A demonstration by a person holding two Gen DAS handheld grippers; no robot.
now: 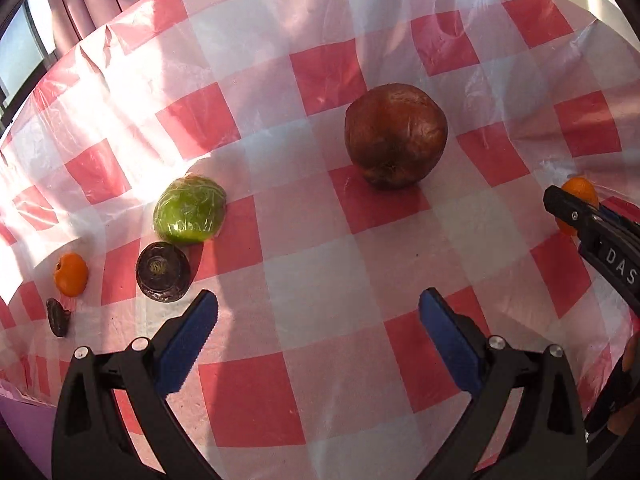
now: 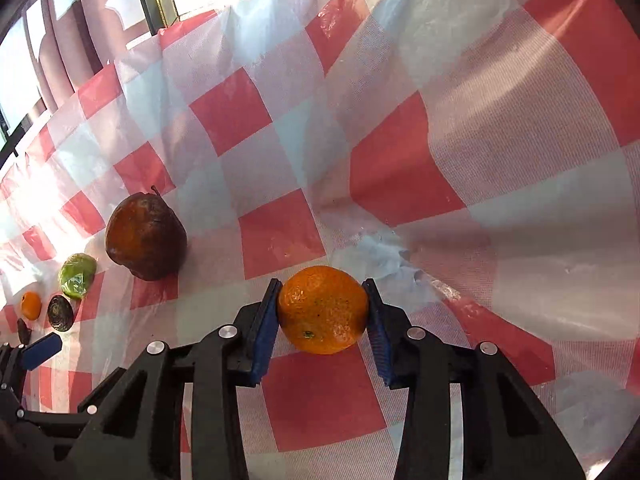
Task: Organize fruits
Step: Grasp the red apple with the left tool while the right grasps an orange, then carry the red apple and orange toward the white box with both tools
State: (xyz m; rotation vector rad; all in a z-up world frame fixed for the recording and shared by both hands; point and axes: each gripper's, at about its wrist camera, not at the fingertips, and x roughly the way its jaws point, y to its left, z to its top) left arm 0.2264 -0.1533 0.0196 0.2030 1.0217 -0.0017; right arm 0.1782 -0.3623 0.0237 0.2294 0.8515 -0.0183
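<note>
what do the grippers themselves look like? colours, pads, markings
Both match: the left gripper and right gripper have black plastic bodies with triangular cutouts, silver pivot screws, and blue ribbed pads. White "DAS" lettering shows on the right one's side. No cables or sleeves visible.

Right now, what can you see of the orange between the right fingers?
The orange is round and bright, with pebbled, glossy peel, dark specks and a small greenish stem scar facing the camera. It sits between the right gripper's blue ribbed fingers, both pressed to its sides. Below is the red-and-white checked cloth; contact underneath is unclear.
</note>
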